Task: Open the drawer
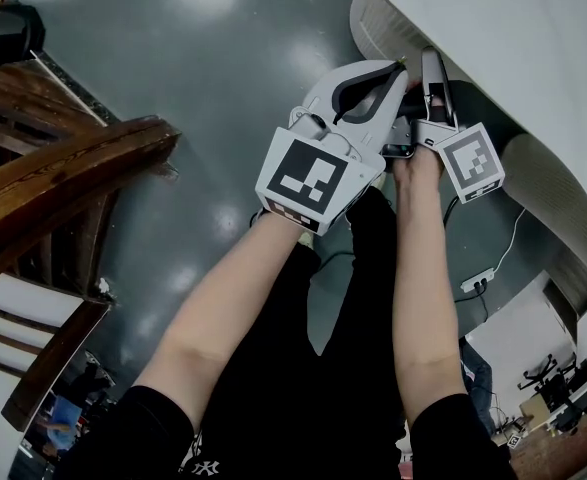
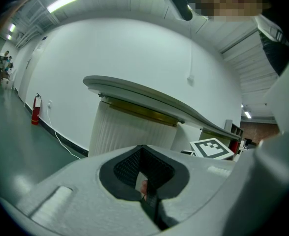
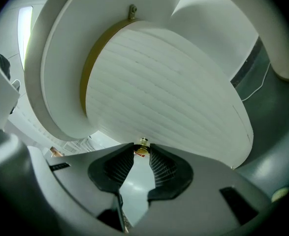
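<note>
The white ribbed drawer front point(image 3: 169, 92) curves under a white tabletop point(image 1: 513, 38). A small brass knob point(image 3: 143, 142) sticks out of its lower edge. My right gripper point(image 3: 142, 149) is up against the drawer, and its two black pads hold the knob between their tips. In the head view the right gripper point(image 1: 431, 58) reaches under the table edge. My left gripper point(image 1: 397, 70) hovers just to its left, off the drawer. In the left gripper view the left gripper point(image 2: 143, 156) has its pads together with nothing in them, and the ribbed front point(image 2: 129, 132) lies ahead of it.
A dark wooden chair point(image 1: 63, 178) stands at the left of the head view. A white power strip point(image 1: 478, 280) with its cable lies on the grey floor below the table. A red fire extinguisher point(image 2: 35, 107) stands by the far wall.
</note>
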{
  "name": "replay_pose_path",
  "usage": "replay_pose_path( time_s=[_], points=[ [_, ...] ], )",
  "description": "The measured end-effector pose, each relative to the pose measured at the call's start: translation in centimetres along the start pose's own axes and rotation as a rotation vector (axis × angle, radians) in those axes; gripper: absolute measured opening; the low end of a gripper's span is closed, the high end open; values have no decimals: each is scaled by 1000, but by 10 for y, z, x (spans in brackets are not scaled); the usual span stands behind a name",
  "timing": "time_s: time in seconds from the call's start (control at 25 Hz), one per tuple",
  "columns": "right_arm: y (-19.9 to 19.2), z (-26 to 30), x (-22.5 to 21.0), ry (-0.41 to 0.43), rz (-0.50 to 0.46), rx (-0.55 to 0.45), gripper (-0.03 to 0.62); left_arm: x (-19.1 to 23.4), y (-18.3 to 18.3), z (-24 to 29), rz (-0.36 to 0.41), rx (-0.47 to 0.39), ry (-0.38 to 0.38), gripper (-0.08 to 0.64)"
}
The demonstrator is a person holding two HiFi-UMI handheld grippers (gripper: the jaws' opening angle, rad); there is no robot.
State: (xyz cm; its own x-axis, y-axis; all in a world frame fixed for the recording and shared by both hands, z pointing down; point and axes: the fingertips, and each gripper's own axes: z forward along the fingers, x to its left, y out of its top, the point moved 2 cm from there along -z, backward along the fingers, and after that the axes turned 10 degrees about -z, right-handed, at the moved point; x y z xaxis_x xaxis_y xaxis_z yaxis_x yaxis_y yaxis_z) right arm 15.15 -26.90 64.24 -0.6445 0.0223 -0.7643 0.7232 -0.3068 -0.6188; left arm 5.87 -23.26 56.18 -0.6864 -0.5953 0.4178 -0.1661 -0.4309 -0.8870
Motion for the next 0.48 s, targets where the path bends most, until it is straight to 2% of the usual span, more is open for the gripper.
replay_pose_path(
  time_s=[0.32,0.48],
  points=[
    [-24,-17,12,-6,31,30,110,0,-1,-18,-13,24,15,8],
    [-34,-30,18,-2,10,51,110,-5,-7,-33,-15,39,25,8]
  ],
)
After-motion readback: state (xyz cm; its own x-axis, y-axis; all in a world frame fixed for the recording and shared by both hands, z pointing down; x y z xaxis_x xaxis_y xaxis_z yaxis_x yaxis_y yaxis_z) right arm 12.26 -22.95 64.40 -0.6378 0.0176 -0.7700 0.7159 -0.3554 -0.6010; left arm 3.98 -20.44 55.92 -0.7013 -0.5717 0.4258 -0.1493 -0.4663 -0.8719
